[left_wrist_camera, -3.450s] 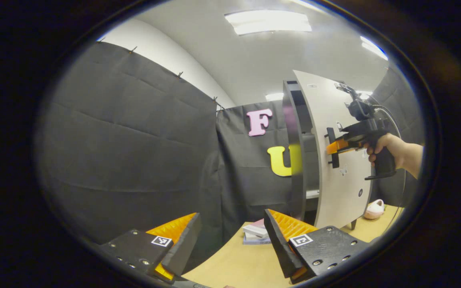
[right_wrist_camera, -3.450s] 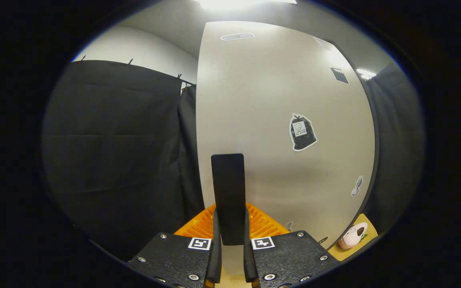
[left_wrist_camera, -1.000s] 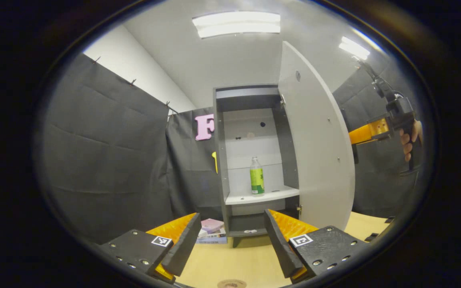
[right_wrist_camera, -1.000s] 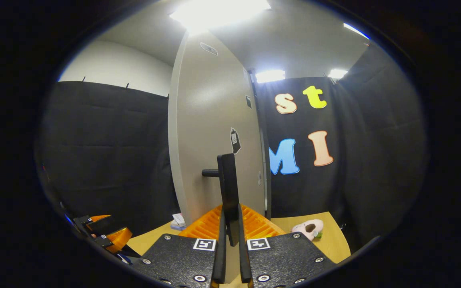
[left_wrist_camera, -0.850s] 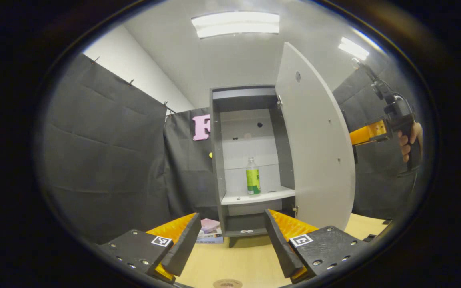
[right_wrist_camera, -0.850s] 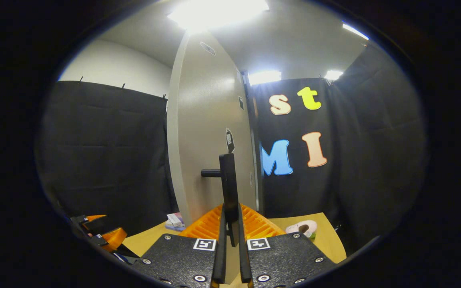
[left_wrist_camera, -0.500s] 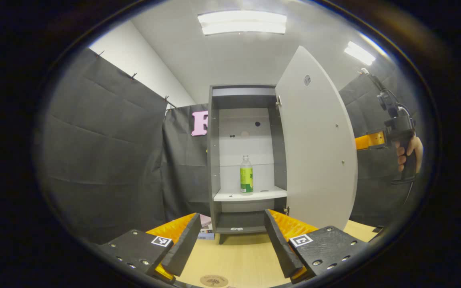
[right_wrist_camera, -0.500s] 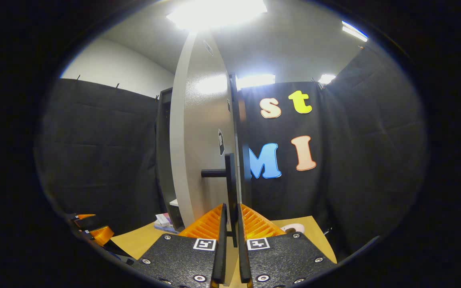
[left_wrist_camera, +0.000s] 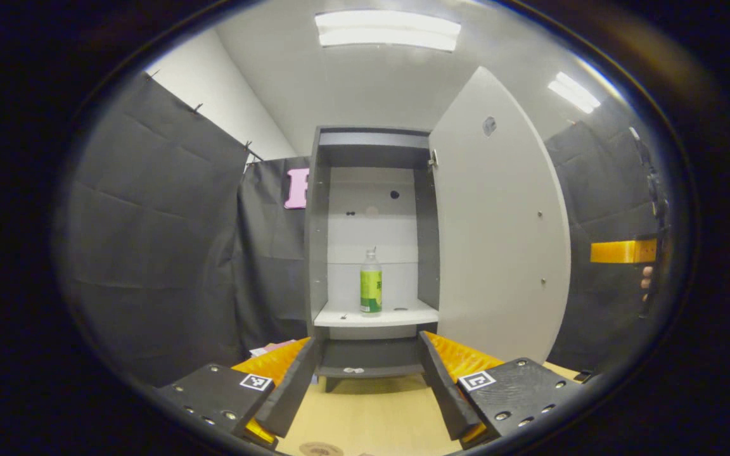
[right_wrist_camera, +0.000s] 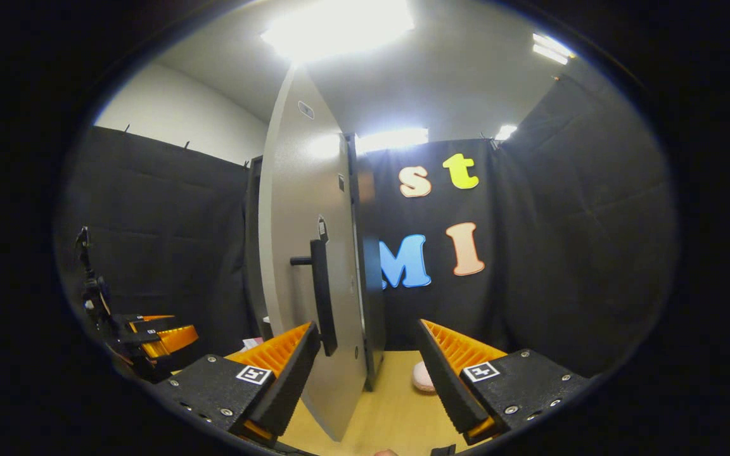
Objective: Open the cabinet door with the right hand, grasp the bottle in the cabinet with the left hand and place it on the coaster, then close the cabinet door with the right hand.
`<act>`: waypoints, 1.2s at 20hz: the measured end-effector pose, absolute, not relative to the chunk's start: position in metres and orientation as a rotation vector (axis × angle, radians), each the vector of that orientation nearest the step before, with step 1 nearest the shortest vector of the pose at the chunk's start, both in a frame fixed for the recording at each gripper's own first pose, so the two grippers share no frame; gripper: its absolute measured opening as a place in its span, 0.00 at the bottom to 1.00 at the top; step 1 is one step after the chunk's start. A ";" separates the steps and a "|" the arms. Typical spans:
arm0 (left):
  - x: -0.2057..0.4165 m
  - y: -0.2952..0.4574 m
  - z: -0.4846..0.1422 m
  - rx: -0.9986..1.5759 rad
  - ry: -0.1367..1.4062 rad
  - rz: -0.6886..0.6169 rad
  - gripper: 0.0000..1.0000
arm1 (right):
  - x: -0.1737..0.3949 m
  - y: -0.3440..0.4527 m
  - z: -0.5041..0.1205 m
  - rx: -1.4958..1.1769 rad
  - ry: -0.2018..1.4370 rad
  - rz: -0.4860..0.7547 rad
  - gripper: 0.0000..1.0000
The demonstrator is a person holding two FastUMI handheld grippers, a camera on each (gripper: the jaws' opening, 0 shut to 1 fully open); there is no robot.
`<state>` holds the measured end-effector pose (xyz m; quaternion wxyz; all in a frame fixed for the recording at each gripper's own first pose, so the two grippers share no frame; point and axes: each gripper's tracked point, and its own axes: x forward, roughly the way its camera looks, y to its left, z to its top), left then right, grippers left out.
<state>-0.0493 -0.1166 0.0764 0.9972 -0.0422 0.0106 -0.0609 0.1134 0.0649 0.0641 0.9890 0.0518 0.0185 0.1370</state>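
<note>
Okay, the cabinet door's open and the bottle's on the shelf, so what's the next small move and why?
Probably ease the left gripper straight forward toward the clear plastic bottle with the green label. The grey cabinet door stands swung wide, the bottle stands upright and unobstructed on the white shelf, and the left jaws are already spread with the bottle lined up between them. The right gripper has its jaws open beside the black door handle.
</note>
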 end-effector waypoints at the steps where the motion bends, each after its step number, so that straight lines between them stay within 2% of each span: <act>1: -0.037 -0.117 0.077 -0.081 0.024 -0.127 0.90 | 0.112 0.057 0.063 0.100 0.034 0.248 0.93; 14: 0.152 -0.127 0.075 -0.100 0.030 -0.247 0.90 | 0.144 0.014 0.047 0.084 0.053 -0.040 0.94; 21: 0.239 -0.146 0.056 -0.105 0.036 -0.327 0.90 | 0.156 0.009 0.036 0.086 0.070 -0.176 0.94; 22: 0.251 -0.150 0.053 -0.104 0.039 -0.337 0.91 | 0.158 0.008 0.034 0.085 0.074 -0.192 0.91; 23: 0.261 -0.154 0.048 -0.104 0.043 -0.346 0.90 | 0.158 0.008 0.032 0.083 0.078 -0.208 0.94; 24: 0.273 -0.157 0.043 -0.101 0.044 -0.353 0.91 | 0.158 0.007 0.029 0.082 0.083 -0.224 0.91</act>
